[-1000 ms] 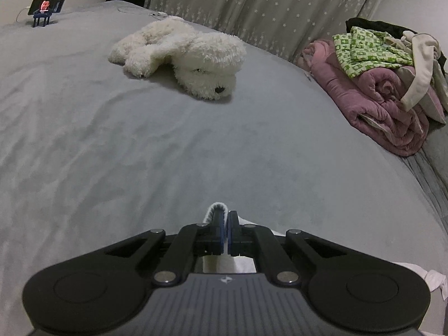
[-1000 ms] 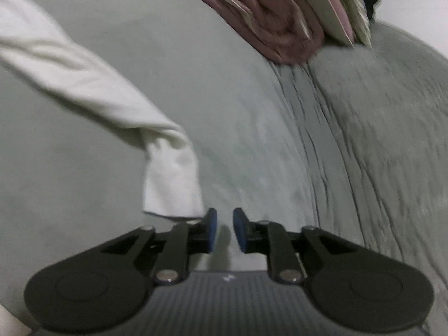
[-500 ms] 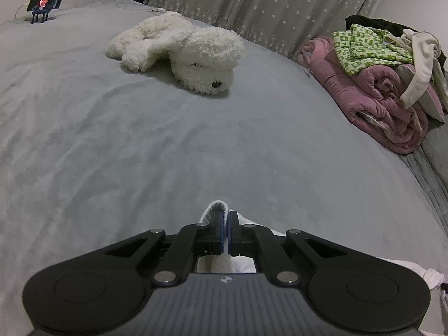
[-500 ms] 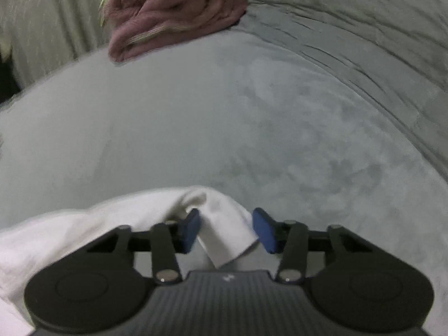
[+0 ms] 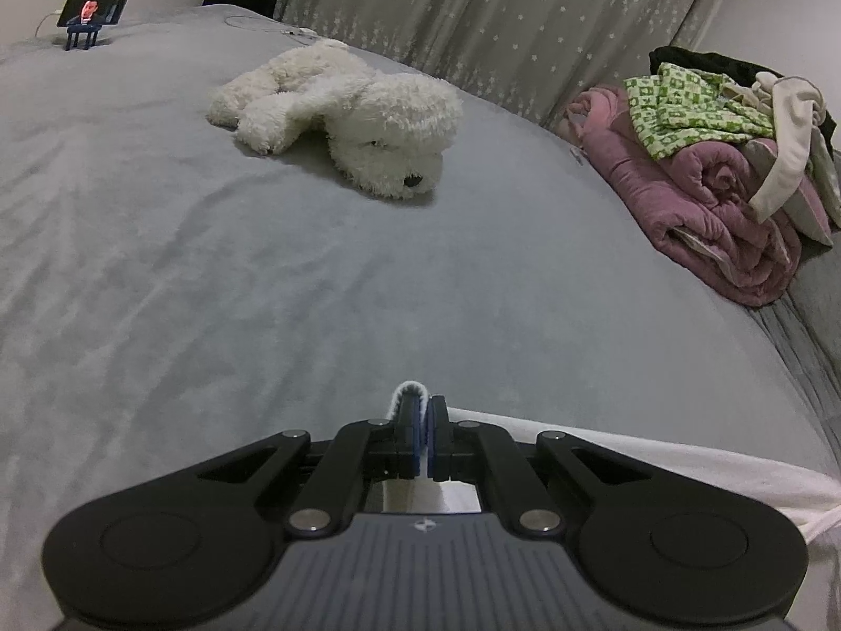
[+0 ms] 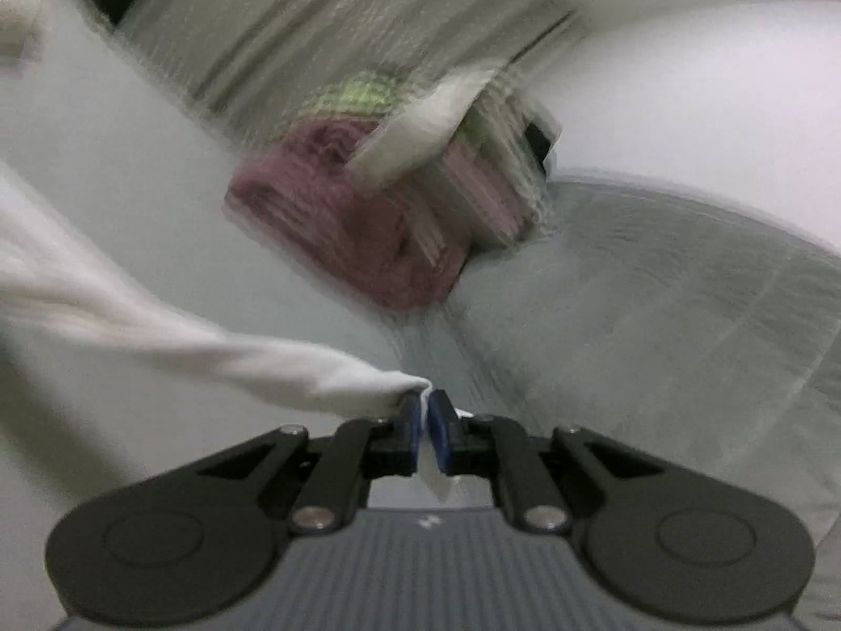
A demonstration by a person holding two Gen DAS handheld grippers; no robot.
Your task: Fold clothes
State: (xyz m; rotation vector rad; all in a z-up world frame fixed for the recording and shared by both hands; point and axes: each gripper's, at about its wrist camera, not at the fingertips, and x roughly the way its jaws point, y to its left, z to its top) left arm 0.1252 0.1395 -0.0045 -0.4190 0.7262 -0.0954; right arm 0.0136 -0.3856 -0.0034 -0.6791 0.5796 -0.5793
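The white cloth (image 6: pixel 221 363) is being pinched by both the left gripper (image 5: pixel 422 423) and the right gripper (image 6: pixel 424 420), whose jaws have just been closing; only its edge is being held, so it may be dropped.

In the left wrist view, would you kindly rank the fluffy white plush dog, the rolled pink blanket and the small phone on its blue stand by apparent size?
1. Fluffy white plush dog and rolled pink blanket: look alike in extent, so unranked.
2. Small phone on its blue stand: smallest, though it sits farthest away, so its true size is unsure.
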